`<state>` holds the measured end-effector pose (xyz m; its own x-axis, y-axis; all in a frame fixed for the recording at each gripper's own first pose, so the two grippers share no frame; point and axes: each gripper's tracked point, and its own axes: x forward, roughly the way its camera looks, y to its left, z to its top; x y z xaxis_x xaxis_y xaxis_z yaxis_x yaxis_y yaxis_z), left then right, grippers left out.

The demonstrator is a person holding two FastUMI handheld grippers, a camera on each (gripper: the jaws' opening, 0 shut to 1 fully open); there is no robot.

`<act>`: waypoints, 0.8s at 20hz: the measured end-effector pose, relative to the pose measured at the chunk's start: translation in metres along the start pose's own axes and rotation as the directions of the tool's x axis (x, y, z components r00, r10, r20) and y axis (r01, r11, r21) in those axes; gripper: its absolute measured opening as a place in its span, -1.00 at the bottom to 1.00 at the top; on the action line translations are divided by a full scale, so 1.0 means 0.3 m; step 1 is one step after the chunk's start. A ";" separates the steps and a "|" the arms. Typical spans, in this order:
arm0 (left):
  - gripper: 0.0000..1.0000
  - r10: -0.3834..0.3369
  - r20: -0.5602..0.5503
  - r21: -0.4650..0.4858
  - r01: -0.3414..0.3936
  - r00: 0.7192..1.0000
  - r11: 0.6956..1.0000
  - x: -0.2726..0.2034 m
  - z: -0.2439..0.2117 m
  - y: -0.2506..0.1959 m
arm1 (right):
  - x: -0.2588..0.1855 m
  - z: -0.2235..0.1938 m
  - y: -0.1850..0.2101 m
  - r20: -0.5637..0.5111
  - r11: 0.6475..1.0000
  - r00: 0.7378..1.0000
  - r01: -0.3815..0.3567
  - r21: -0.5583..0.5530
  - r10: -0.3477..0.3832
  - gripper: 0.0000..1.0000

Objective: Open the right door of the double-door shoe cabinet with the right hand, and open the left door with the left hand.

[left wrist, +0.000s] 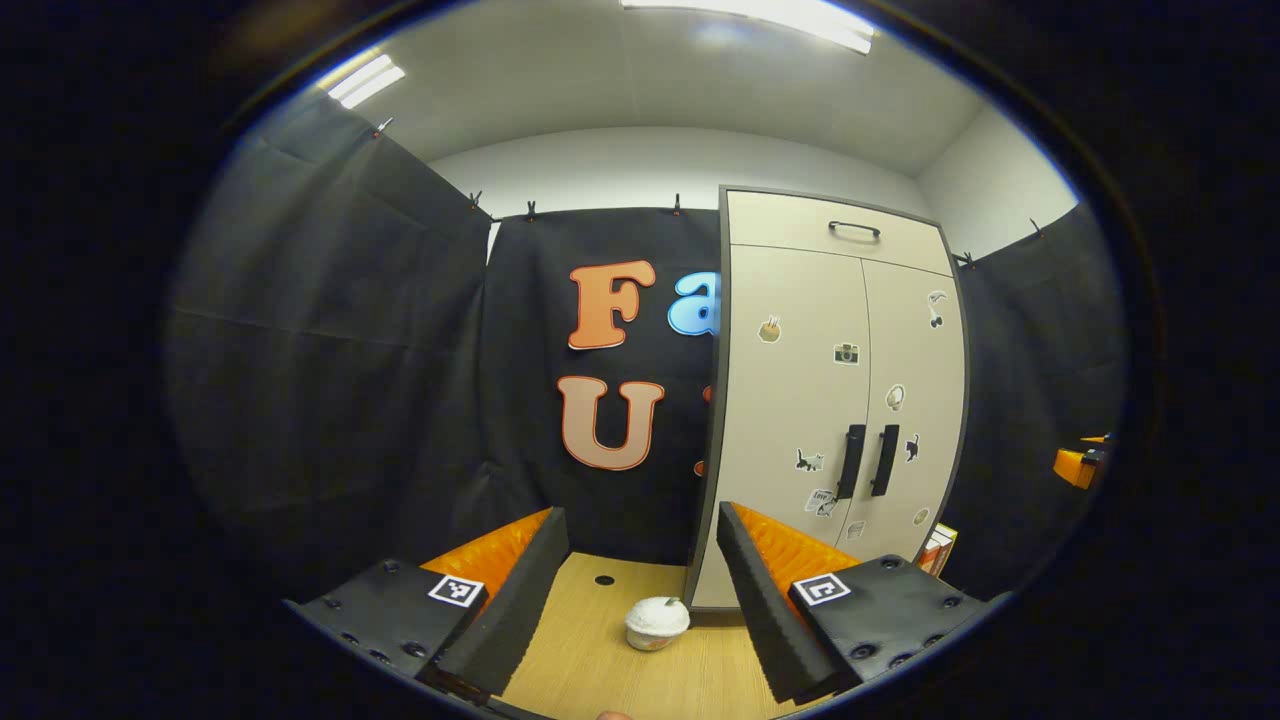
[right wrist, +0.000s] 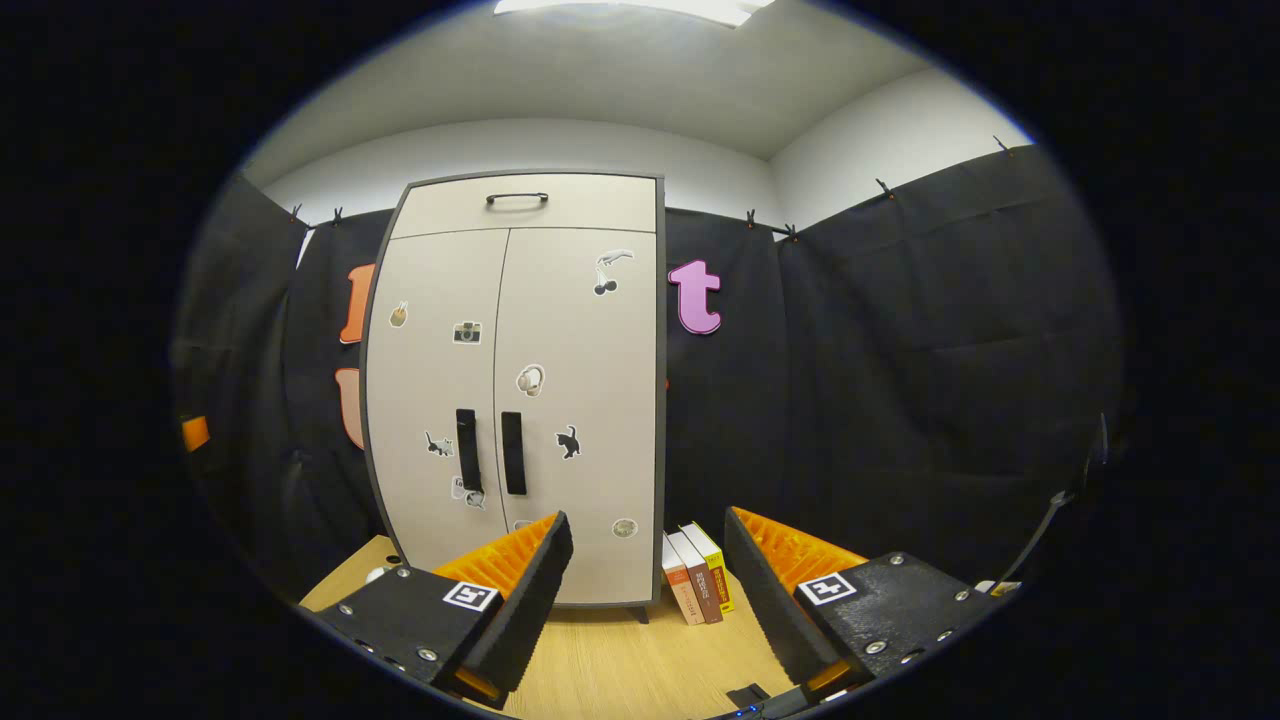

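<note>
Both doors of the beige double-door shoe cabinet are closed; it stands ahead of both sets of widely parted, empty jaws. The right gripper should straddle the black vertical right-door handle, up-left of its jaws, before pulling. The left gripper then takes the matching left-door handle, up-right of its jaws.

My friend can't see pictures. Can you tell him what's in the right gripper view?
A tall beige shoe cabinet stands on a wooden table with both doors shut, two black handles side by side at the middle and small stickers on the doors. The right gripper is open, apart from the cabinet. Some books lean beside the cabinet.
</note>
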<state>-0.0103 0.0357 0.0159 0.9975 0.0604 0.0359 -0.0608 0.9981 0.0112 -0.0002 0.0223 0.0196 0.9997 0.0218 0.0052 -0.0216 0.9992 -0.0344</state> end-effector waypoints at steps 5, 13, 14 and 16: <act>0.93 0.001 0.003 0.012 -0.001 1.000 1.000 0.001 -0.005 0.008 | 0.011 0.008 0.031 0.002 1.000 1.000 -0.009 -0.007 0.009 0.87; 0.90 0.010 0.002 0.020 -0.010 1.000 1.000 0.005 -0.008 0.048 | 0.080 -0.012 0.146 -0.019 0.998 0.998 -0.055 -0.003 0.055 0.87; 0.93 0.010 0.000 0.022 -0.010 1.000 1.000 0.001 -0.008 0.051 | 0.092 -0.012 0.165 -0.019 0.998 0.998 -0.064 -0.002 0.064 0.87; 0.93 0.009 -0.002 0.023 -0.009 1.000 1.000 0.002 -0.010 0.054 | 0.114 -0.009 0.201 -0.017 0.997 0.997 -0.077 -0.003 0.077 0.87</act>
<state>-0.0106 0.0521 0.0132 0.9970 0.0690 0.0340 -0.0702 0.9969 0.0343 0.0328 0.0832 0.0151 0.9951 0.0977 -0.0142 -0.0982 0.9944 -0.0382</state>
